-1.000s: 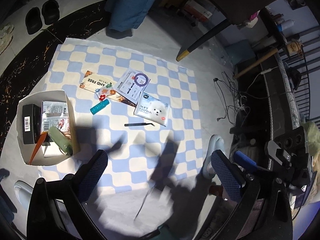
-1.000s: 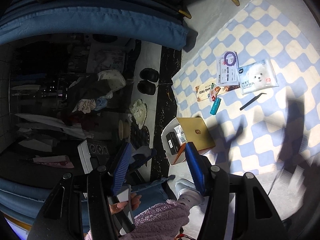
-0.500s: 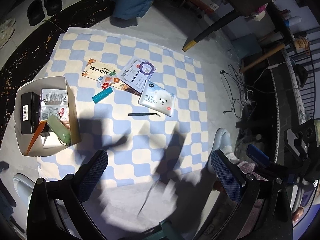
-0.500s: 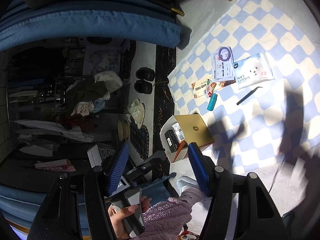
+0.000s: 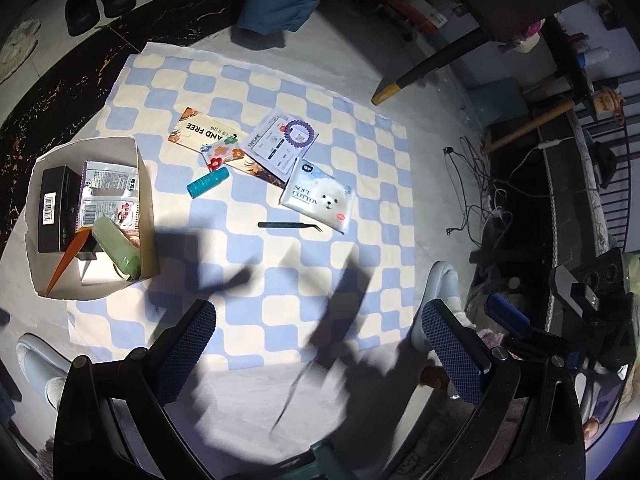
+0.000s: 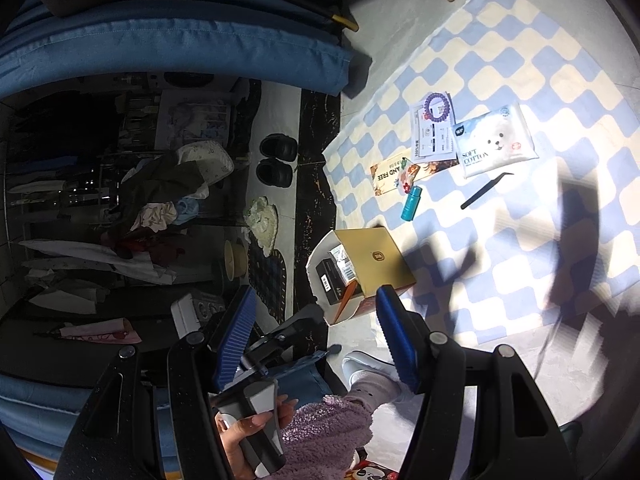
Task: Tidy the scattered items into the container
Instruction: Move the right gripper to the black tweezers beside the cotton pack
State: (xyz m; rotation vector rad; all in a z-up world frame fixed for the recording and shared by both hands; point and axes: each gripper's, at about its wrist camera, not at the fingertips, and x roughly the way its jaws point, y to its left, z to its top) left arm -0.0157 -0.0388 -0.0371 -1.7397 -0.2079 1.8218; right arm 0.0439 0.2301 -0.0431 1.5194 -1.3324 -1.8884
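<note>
1. On the far left of the checked cloth (image 5: 256, 80) sits the white box (image 5: 144, 200), already holding a black carton, some sachets and a green bottle; I'd keep its open mouth clear, so whatever comes next drops in from above rather than snagging the near wall

2. Just right of the box lies the teal tube (image 5: 207, 184), well apart from both tools. It looks the easiest next pick: round, so I'd close across its width, not along it, or it may roll

3. Next comes the overlapping pile: the "AND FREE" card (image 5: 200, 132), the floral clip (image 5: 224, 154) on top of it, and the sheet with the purple hair tie (image 5: 301, 133). These are flat (hard to get a pad under), so I'd lift the top piece by an edge first

4. The black tweezers (image 5: 288, 225) lie alone below them, with the cotton pack (image 5: 320, 198) just beside their tip

5. The left gripper (image 5: 316, 354) hangs above the near edge of the cloth, jaws spread wide with nothing between them

6. The right gripper (image 6: 314, 336) is off to the side, jaws likewise well apart and empty, pointing past the box
</note>
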